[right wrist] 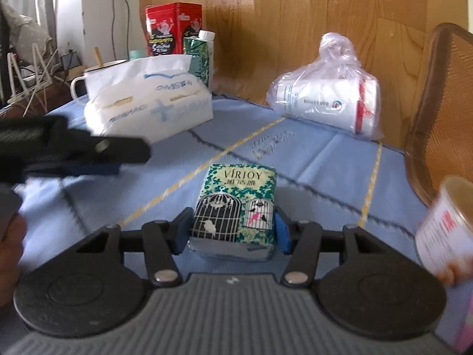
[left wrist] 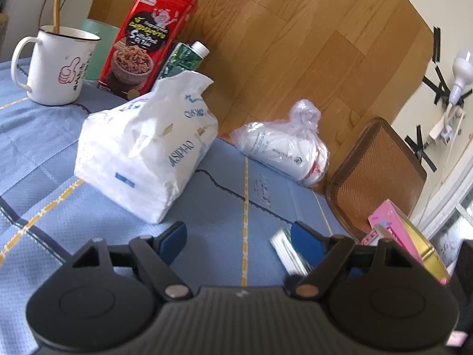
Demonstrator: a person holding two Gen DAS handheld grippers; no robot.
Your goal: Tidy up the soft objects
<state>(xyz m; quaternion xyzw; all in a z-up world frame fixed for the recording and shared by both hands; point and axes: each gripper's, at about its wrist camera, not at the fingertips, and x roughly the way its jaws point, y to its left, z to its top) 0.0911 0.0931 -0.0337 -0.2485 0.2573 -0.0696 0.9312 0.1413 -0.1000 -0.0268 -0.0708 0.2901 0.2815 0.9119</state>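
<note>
Right gripper (right wrist: 233,230) has a small green tissue pack (right wrist: 236,207), printed with birdcages, between its two blue pads. Both pads look pressed against the pack's sides, so I judge the grip as made or all but made; the pack appears to rest on the blue tablecloth (right wrist: 325,159), not lifted yet.

At ten o'clock from that gripper, the left gripper (right wrist: 97,159) reaches in from the side, with a hand (right wrist: 11,245) visible at nine o'clock. In its own view the left gripper (left wrist: 239,236) stands about two-thirds open with nothing between the pads; only bare cloth lies there.

Farther out, at eleven o'clock in the right wrist view, sits a large white tissue pack (right wrist: 147,100), slumped and open at the top. At one o'clock lies a tied plastic bag (right wrist: 328,97) holding what looks like a white roll, on its side near the table's far edge. Behind the white pack stand a red tin (right wrist: 173,28), a green carton (right wrist: 201,56) and an enamel mug (right wrist: 94,77). A printed tub (right wrist: 443,227) shows at three o'clock, and a woven chair (right wrist: 443,94) at two o'clock.

By my reading the task is at an early stage: the soft things lie well apart across the cloth, none gathered into one place. Only the small pack is in hand; the white pack and the bag look untouched.
</note>
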